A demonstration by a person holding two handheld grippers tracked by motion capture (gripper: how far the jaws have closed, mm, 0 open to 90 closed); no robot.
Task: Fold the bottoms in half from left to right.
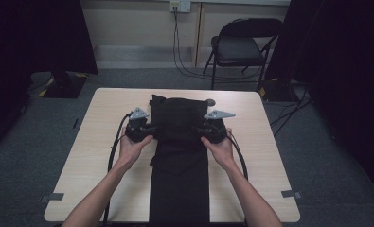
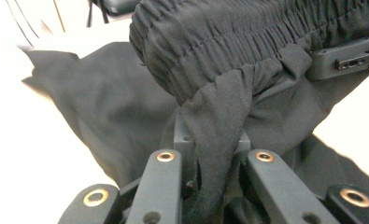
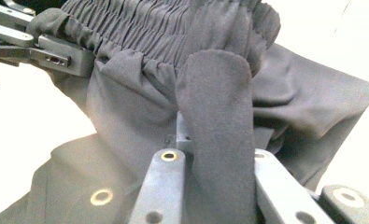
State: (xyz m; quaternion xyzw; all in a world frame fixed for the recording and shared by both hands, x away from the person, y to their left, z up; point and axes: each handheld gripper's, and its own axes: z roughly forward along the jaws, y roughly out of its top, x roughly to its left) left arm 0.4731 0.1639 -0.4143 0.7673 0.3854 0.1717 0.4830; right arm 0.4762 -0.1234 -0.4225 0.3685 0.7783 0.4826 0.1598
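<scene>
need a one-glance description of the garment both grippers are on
On the light wooden table, a black garment runs from mid-table down to the near edge. The left gripper and right gripper pinch its gathered elastic waistband, the only ribbed part.

One black garment [image 1: 179,142], elastic-waisted and probably a pair of trousers though the dim high view leaves the cut unclear, lies on the one light wooden table [image 1: 265,156]. Two grippers meet at that garment, the left gripper [image 1: 152,129] clamped on its left edge and the right gripper [image 1: 200,128] on its right edge, each carried by one of the person's two hands and each trailing one cable. Beyond the far side of the table stands one folding chair [image 1: 239,47], and two patches of grey tape [image 1: 291,194] sit at the table's near corners.
</scene>
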